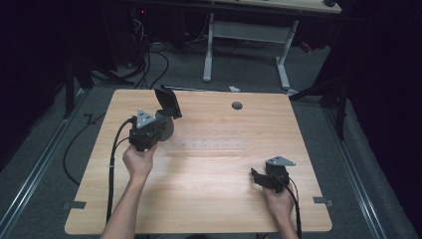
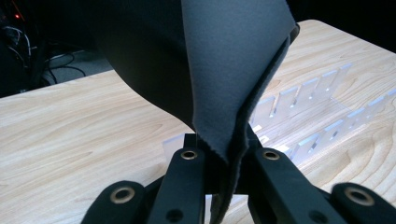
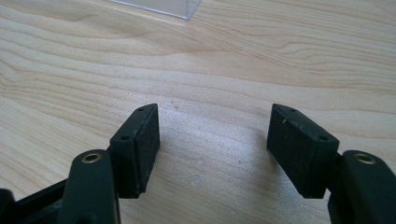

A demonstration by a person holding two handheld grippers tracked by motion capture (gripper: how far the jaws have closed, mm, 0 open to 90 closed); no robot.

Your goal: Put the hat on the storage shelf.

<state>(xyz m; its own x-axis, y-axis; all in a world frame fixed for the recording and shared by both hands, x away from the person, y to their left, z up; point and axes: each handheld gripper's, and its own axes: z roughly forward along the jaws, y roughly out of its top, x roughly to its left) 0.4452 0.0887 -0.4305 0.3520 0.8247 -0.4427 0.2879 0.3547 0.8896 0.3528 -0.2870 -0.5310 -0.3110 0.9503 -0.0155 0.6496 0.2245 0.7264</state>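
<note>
Left gripper (image 1: 160, 118) is seen raised over the table's far-left part in the high view, held up by the left hand (image 1: 138, 160), w/ its grey three-cornered plate on top. A dark grey cloth (image 1: 168, 102) is pinched betw. its jaws, which are clamped tight on it. The cloth stands up and fans out above the gripper, clear of the tabletop. In the left gripper view the same cloth (image 2: 224, 70) is caught at a folded edge betw. the two black jaws, a lighter grey face on the right, a darker face on the left; the fold runs down into the gap.

A clear plastic slotted rack (image 2: 308, 121) is made out on the wood just beyond the cloth, lying flat; it's faint in the high view, approx. mid-table (image 1: 209, 140).

Right gripper (image 1: 256, 177) is seen low at the near-right of the wooden table (image 1: 209, 199), gripped by the right hand (image 1: 279, 201), well apart from the left one. In the right gripper view its jaws are spread wide, nothing betw. the pads (image 3: 148, 142), bare wood below. A corner of clear plastic is glimpsed at the top edge there.

A small round grey grommet (image 1: 237, 105) is noted near the table's far edge.
</note>
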